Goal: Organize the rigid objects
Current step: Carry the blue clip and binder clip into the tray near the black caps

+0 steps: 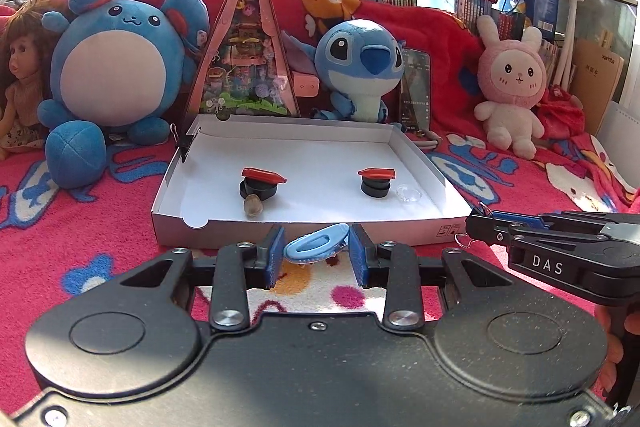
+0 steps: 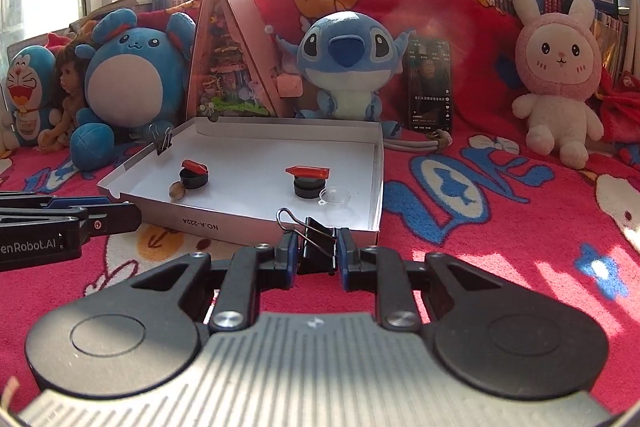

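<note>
Left gripper (image 1: 316,251): fingers part closed on a light blue hair clip (image 1: 316,247), pads pressing both of its ends, clip held clear of the blanket (image 1: 100,267) just in front of the box's near wall.

Right gripper (image 2: 318,253): fingers clamped tight on a black binder clip (image 2: 318,241), wire handle sticking up to the left. It sits right at the near wall of the box, towards its near right corner.

White shallow box (image 1: 280,229) lies open on the red patterned blanket. Inside:
- red-and-black cap piece (image 1: 262,183) near the left side, with a small brown nut-like thing (image 1: 253,206) touching its front
- second red-and-black cap piece (image 1: 376,181) near the right side, with a clear round dish (image 1: 409,194) just beside it
- another black binder clip (image 1: 185,143) clipped on the left wall near the far corner

Behind the box's far edge: blue round plush (image 1: 116,67), pink triangular toy house (image 1: 246,59), blue alien plush (image 1: 358,67), phone (image 1: 416,87) standing upright, pink rabbit plush (image 1: 512,83). Doll (image 1: 20,75) at the far left.
</note>
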`<state>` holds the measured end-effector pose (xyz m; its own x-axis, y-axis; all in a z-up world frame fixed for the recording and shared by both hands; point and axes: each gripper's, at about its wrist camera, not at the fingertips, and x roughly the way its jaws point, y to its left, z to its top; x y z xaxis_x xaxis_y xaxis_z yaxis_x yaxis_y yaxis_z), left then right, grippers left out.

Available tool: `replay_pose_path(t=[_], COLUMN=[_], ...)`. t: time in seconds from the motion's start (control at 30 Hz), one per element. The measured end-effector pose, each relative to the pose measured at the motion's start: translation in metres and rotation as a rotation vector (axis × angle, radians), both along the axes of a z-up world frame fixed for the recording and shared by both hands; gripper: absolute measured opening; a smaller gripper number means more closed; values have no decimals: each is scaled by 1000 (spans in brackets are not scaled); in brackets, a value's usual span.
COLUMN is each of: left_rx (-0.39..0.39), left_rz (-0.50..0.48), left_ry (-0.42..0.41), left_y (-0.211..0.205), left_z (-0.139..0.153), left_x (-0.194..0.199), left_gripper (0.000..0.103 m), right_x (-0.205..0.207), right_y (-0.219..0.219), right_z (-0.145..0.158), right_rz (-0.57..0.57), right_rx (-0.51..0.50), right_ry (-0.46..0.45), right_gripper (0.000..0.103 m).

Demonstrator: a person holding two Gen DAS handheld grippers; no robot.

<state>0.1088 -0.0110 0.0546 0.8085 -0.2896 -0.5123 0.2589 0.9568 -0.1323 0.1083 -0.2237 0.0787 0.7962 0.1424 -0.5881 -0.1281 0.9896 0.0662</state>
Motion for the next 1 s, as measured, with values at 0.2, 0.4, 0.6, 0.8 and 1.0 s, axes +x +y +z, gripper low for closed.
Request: replay_pose_path(t=[0.2,0.4,0.6,0.8,1.0], left_rx=[-3,27,23,-10,-34], left_rz=[22,27,18,30,65], left_ry=[2,-21,-1,60,141], left_y=[-3,-9,-13,-4,9], left_z=[3,3,1,15,19], left_x=[22,38,57,97,134], left_gripper=[33,33,33,33,33], right_x=[21,34,50,76,102], right_y=[3,9,13,8,0], right_z=[-2,-2,-4,1,7], right_rz=[-16,-17,-16,-30,-52], right_rx=[39,38,53,97,136], right_ry=[19,23,37,84,123], right_gripper=[24,24,24,24,24])
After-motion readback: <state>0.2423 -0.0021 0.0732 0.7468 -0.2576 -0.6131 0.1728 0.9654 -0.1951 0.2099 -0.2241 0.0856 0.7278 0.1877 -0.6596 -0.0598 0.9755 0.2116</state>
